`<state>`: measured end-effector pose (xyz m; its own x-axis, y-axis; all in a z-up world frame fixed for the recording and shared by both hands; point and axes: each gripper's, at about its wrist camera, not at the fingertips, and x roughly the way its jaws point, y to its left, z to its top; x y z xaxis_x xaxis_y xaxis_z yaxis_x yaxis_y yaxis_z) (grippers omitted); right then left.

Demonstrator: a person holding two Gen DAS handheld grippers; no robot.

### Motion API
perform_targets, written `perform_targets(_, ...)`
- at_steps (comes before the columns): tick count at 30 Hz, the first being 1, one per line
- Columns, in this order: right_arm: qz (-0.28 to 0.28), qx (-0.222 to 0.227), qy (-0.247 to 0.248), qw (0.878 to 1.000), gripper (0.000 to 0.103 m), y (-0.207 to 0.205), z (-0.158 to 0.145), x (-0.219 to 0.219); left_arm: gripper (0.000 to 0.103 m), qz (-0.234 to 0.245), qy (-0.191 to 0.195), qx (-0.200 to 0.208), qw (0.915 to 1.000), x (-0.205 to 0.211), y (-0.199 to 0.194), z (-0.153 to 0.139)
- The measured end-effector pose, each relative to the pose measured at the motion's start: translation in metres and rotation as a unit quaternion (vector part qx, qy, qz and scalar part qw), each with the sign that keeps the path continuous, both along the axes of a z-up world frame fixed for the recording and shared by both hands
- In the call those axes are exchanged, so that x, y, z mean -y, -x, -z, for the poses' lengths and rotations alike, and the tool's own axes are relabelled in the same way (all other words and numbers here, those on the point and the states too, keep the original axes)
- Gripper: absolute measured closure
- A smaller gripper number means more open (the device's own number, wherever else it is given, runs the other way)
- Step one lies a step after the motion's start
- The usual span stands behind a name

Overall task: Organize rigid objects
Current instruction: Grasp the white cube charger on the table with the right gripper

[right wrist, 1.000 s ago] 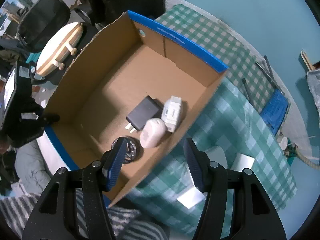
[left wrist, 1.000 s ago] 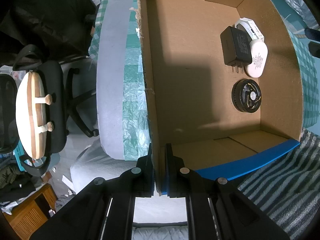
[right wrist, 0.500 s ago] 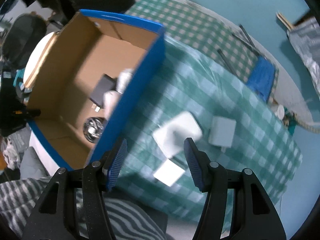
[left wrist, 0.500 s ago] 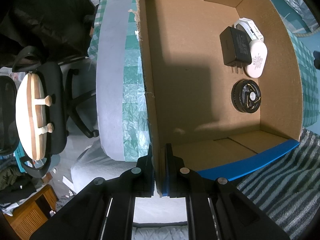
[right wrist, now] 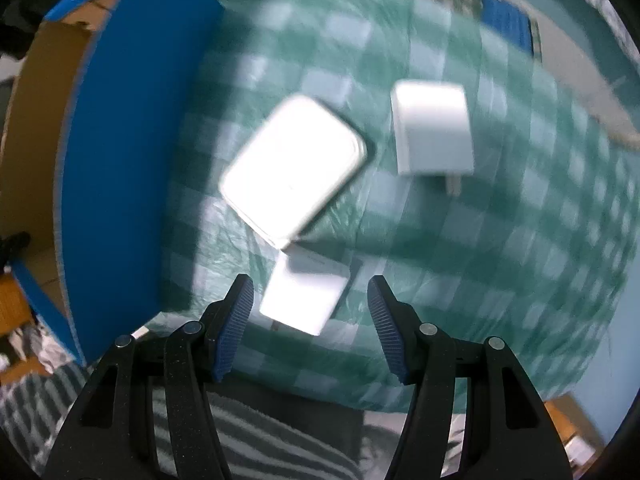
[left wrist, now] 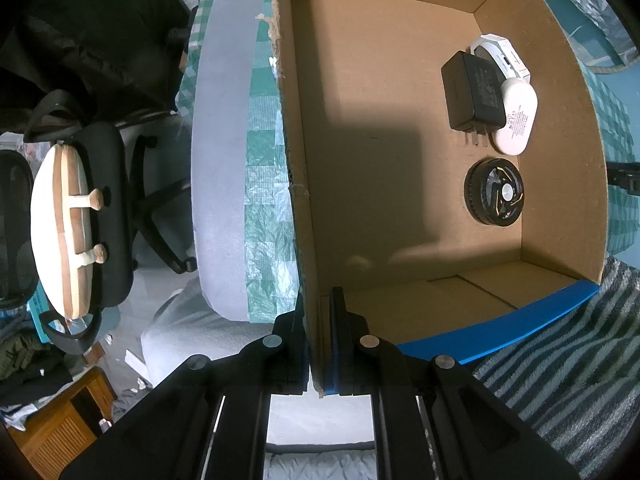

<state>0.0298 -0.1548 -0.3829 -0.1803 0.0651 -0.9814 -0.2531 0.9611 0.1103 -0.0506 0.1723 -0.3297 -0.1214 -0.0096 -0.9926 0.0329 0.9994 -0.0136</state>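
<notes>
My left gripper (left wrist: 318, 332) is shut on the near corner wall of a cardboard box (left wrist: 296, 152) with blue outer sides. Inside lie a black power adapter (left wrist: 472, 94), a white oval device (left wrist: 516, 118), a white rectangular device (left wrist: 502, 52) and a round black fan-like disc (left wrist: 494, 192). My right gripper (right wrist: 310, 318) is open and empty, low over the green checked tablecloth (right wrist: 500, 240). A small white flat adapter (right wrist: 304, 298) lies between its fingertips. A larger white rounded square device (right wrist: 292, 170) and a white plug adapter (right wrist: 432, 128) lie beyond. The view is blurred.
The box's blue wall (right wrist: 120, 160) stands left of the white objects. A striped blanket (left wrist: 560, 360) lies at the table's near edge. An office chair with a wooden board on it (left wrist: 68, 228) stands left of the table.
My right gripper has swung from above the box to the right and dropped low over the three white objects on the cloth. The left gripper still holds the box wall.
</notes>
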Motion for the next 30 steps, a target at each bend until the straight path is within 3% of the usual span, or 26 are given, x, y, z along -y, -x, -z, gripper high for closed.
perform_targets(10, 0.044, -0.046, -0.01, 0.998, 0.043, 0.008, 0.036, 0.006, 0.095, -0.001, 0.0, -0.001, 1.0, 0.0, 0.002, 0.002)
perform_targets(15, 0.018, -0.04, -0.007, 0.999, 0.048, 0.011, 0.043, -0.001, 0.095, 0.0, 0.002, -0.003, 1.0, 0.0, 0.003, 0.003)
perform_targets(21, -0.089, -0.002, 0.027, 0.996, 0.052, 0.019, 0.038, -0.028, 0.094, 0.0, 0.002, -0.004, 1.0, -0.001, 0.005, 0.004)
perform_targets(30, -0.072, 0.007, 0.023, 0.997, 0.053, 0.019, 0.042, -0.038, 0.094, 0.002, 0.002, -0.005, 1.0, -0.001, 0.005, 0.004)
